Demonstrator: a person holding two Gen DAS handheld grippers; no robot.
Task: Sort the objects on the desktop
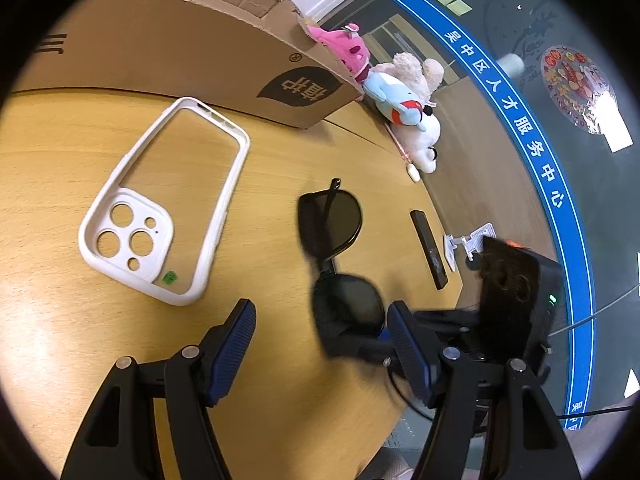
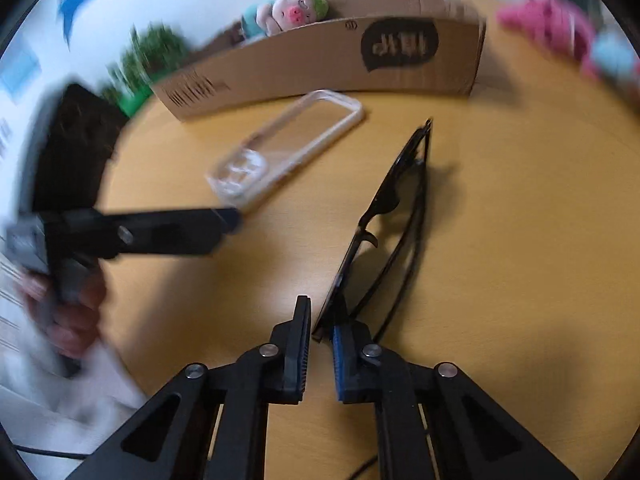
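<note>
Black sunglasses (image 1: pixel 334 240) are held over the wooden table (image 1: pixel 48 208). My right gripper (image 2: pixel 320 340) is shut on the sunglasses (image 2: pixel 384 216) at one end of the frame; it also shows in the left wrist view (image 1: pixel 372 344). A white phone case (image 1: pixel 160 204) lies flat to the left of the sunglasses, and shows in the right wrist view (image 2: pixel 280 148). My left gripper (image 1: pixel 320 340) is open and empty, low over the table, between the case and the sunglasses; it shows blurred in the right wrist view (image 2: pixel 224 218).
An open cardboard box (image 1: pixel 180 52) stands at the back of the table, with a pig plush (image 2: pixel 296 10) in it. Plush toys (image 1: pixel 404 96) lie at the far right edge. A thin black bar (image 1: pixel 429 248) and a white clip (image 1: pixel 468 246) lie near the right edge.
</note>
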